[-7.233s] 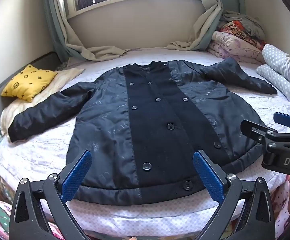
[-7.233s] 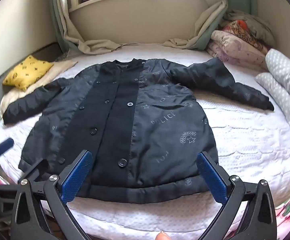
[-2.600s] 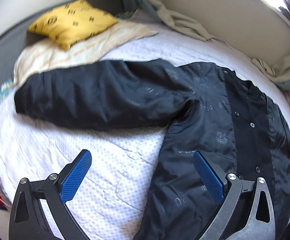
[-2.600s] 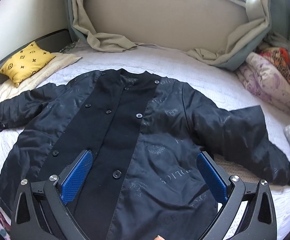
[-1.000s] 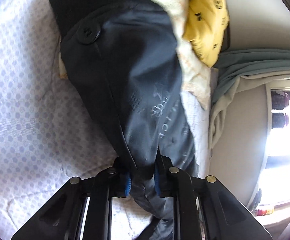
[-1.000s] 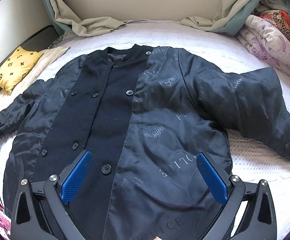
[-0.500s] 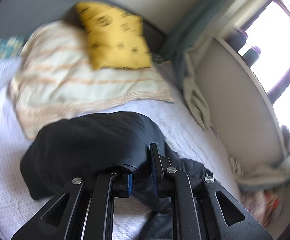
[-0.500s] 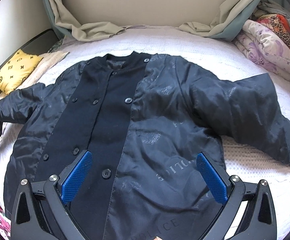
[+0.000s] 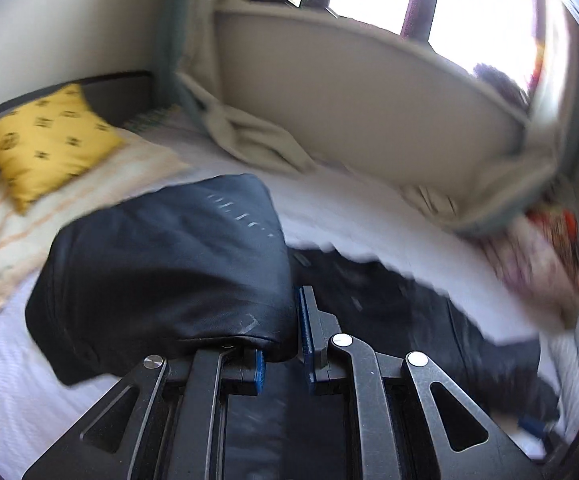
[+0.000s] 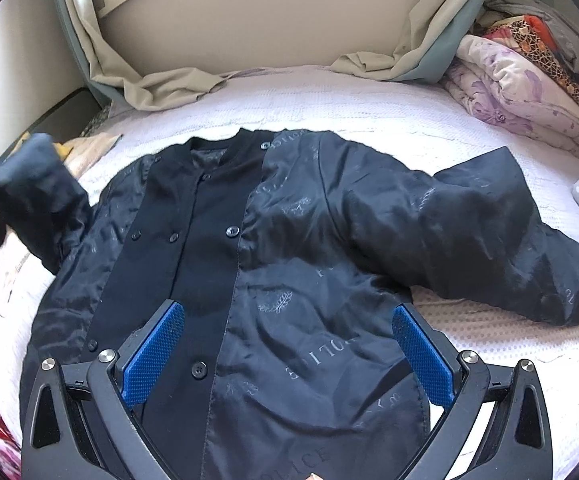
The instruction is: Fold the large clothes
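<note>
Sunlit bedroom, white bed (image 10: 369,112): a dark padded jacket (image 10: 289,280) lies buttoned, front up. Its left sleeve (image 9: 161,264) rides clamped in the left gripper (image 9: 281,344); the right gripper (image 10: 285,352) hovers spread above. Soft, slick, bulky fabric is probably best gripped at cuffs and hem.

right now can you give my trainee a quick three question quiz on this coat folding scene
1. True or false: the left gripper has its jaws shut on a sleeve of the coat.
2. Which gripper has open jaws? A) left B) right C) both
3. Fill in: the right gripper hovers over the coat's lower ____ (front or back).

Key: 1 true; 2 B; 3 front, since the buttons face up.
</note>
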The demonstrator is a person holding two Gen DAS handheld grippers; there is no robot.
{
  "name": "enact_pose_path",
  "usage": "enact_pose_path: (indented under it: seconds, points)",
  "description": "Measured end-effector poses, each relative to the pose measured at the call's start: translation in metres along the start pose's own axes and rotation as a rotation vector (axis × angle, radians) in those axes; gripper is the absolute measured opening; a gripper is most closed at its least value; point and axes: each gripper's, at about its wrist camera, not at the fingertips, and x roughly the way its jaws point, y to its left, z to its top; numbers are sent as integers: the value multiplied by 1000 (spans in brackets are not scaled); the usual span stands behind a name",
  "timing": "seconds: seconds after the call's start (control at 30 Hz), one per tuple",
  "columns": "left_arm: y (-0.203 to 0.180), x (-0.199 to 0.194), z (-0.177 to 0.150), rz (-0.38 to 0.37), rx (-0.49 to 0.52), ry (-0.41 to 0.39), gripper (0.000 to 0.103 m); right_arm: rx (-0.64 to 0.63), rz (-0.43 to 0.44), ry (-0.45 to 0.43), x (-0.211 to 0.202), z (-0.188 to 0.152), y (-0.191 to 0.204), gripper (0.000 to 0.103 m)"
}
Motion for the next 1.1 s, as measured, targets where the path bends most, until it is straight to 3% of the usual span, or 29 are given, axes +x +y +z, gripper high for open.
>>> enact_pose_path:
  seconds: [0.13, 0.3, 0.4, 0.47, 0.57, 0.77, 0.97, 1.1]
  points:
    - [-54, 44, -48, 21, 139, 110, 18, 15, 7, -20, -8, 4, -4, 103]
    - [-84, 92, -102, 36, 219, 273, 21, 24, 5, -16, -10, 4, -7, 103]
    - [-89, 102, -120, 31, 243, 326, 43, 23, 4, 10, -4, 3, -8, 103]
    - [-94, 95, -126, 15, 291, 336, 65, 32, 9, 40, 2, 2, -10, 103]
    - [-98, 76, -132, 5, 365, 356, 86, 48, 23, 89, 12, -2, -11, 103]
    - [-84, 30, -151, -17, 484, 394, 91, 21, -22, 182, 37, -17, -4, 103]
    - [-54, 35, -153, -48, 415, 377, 91, -57, -63, 262, 65, -41, 14, 103]
    - [-60, 22, -142, -117, 353, 338, 92, -109, -109, 285, 81, -54, 22, 103]
